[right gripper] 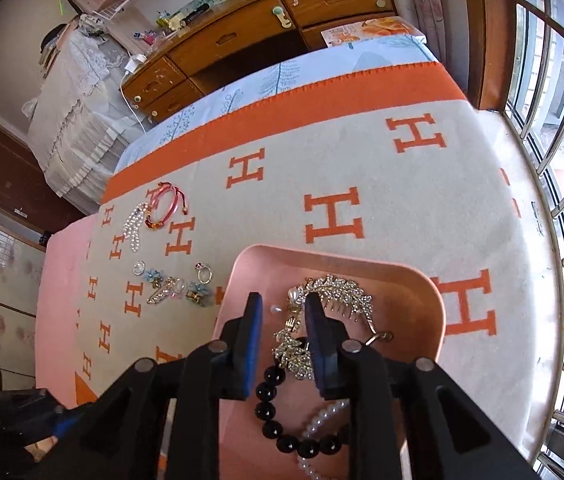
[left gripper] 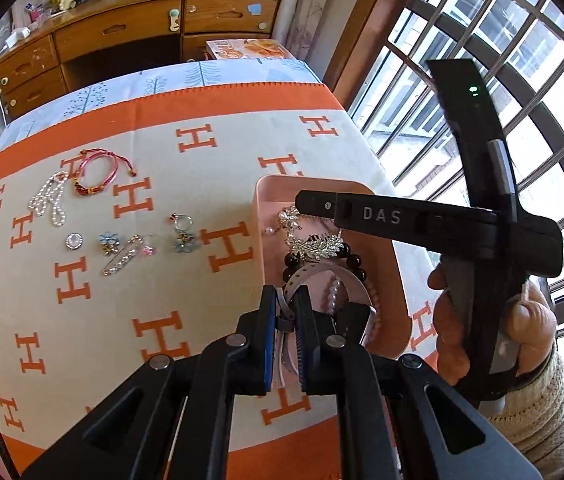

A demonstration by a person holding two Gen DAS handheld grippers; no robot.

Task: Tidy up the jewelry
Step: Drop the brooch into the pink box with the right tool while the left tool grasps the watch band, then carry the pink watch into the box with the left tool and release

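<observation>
A pink tray [left gripper: 270, 216] [right gripper: 421, 280] on the orange H-patterned cloth holds a silver leaf hair comb [left gripper: 317, 246] [right gripper: 341, 290], a black bead bracelet [left gripper: 351, 258] [right gripper: 270, 396] and a pearl strand [right gripper: 321, 420]. My left gripper [left gripper: 285, 300] is shut on a white watch strap [left gripper: 309, 276] over the tray's near left corner. My right gripper [right gripper: 280, 308] is open above the tray, its jaws astride a rhinestone brooch [right gripper: 293, 350]; it shows in the left wrist view [left gripper: 401, 216]. Loose on the cloth lie a pearl necklace [left gripper: 50, 198], a red cord bracelet [left gripper: 94, 172], rings and flower pieces [left gripper: 182, 232].
A wooden desk [left gripper: 122, 32] stands beyond the table's far edge. A barred window [left gripper: 501, 80] runs along the right side. An orange printed packet [left gripper: 250, 50] lies at the far end. A pink surface [right gripper: 58, 300] borders the cloth on the left.
</observation>
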